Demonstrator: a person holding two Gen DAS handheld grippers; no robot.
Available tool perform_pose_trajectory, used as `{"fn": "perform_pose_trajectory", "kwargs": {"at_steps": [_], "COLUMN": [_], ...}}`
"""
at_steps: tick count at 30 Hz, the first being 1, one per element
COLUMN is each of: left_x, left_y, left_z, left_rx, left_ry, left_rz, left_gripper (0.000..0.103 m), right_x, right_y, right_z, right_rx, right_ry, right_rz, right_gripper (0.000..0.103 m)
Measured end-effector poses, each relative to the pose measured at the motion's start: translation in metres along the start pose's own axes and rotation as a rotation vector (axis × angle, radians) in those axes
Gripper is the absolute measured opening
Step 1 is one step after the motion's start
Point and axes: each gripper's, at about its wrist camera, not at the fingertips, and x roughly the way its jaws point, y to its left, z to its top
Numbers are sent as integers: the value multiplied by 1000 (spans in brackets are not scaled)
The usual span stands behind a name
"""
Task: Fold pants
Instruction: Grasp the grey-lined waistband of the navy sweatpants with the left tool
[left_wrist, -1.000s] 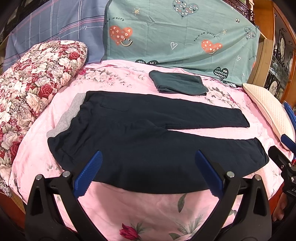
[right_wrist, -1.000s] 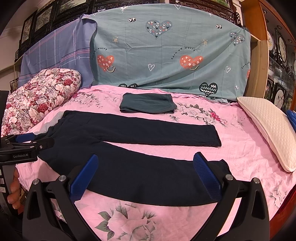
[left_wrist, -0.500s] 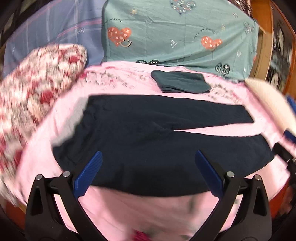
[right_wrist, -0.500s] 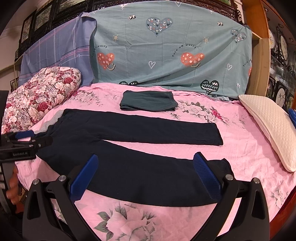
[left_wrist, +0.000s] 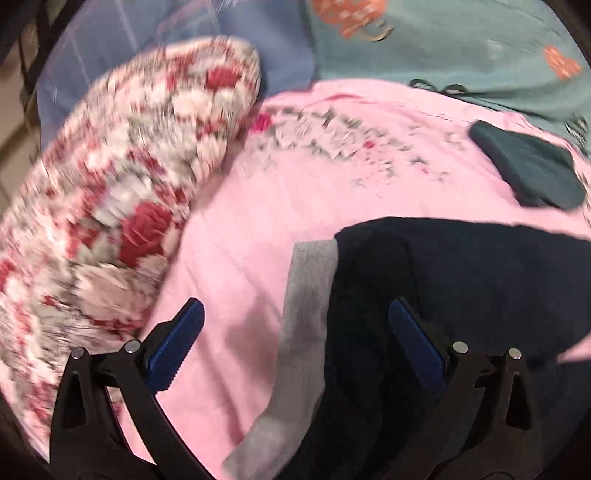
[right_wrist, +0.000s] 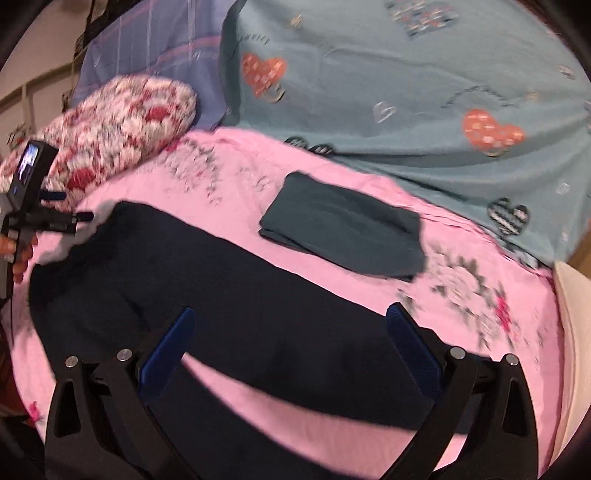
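Note:
Dark navy pants (right_wrist: 229, 291) lie spread flat on the pink bed, waist to the left, legs running right. In the left wrist view their grey waistband lining (left_wrist: 306, 306) lies between my fingers, with the dark fabric (left_wrist: 461, 280) to its right. My left gripper (left_wrist: 295, 332) is open just above the waistband; it also shows in the right wrist view (right_wrist: 55, 221) at the waist end. My right gripper (right_wrist: 291, 332) is open over the upper leg and the gap between the two legs. Neither holds anything.
A folded dark teal garment (right_wrist: 347, 236) lies on the pink floral sheet (left_wrist: 332, 177) behind the pants. A red floral bolster (left_wrist: 110, 184) lies at the left. A teal heart-print cloth (right_wrist: 406, 92) hangs at the back. A cream pillow (right_wrist: 576, 332) lies at the right.
Both grippers have moved in closer and lower over the bed. The left swung left to the waistband; the right advanced over the legs. Both stay open. The pants have not moved.

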Motion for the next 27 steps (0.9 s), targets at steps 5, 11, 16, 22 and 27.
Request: {"fn": "perform_pose_trajectory", "kwargs": {"at_steps": [5,11,16,22,27], "left_x": [47,47,63,65,49], "left_y": [-8,11,18,-2,4], "left_z": [11,6,2,6,11], "left_rx": [-78,-140,-145,-86,-112], "left_ry": [68,38,90,94,61], "left_rz": [-22,35,65,-55,-88], "left_gripper": [101,101,101,35,31], "right_x": [78,123,160,157,116], "right_y": [4,14,26,28,24], "right_z": [23,33,31,35,37], "right_rx": [3,-64,-149,-136,-119], "right_ry": [65,105,203,204,112], "right_rz": [58,127,145,222,227], "right_gripper": [94,94,74,3,2]}}
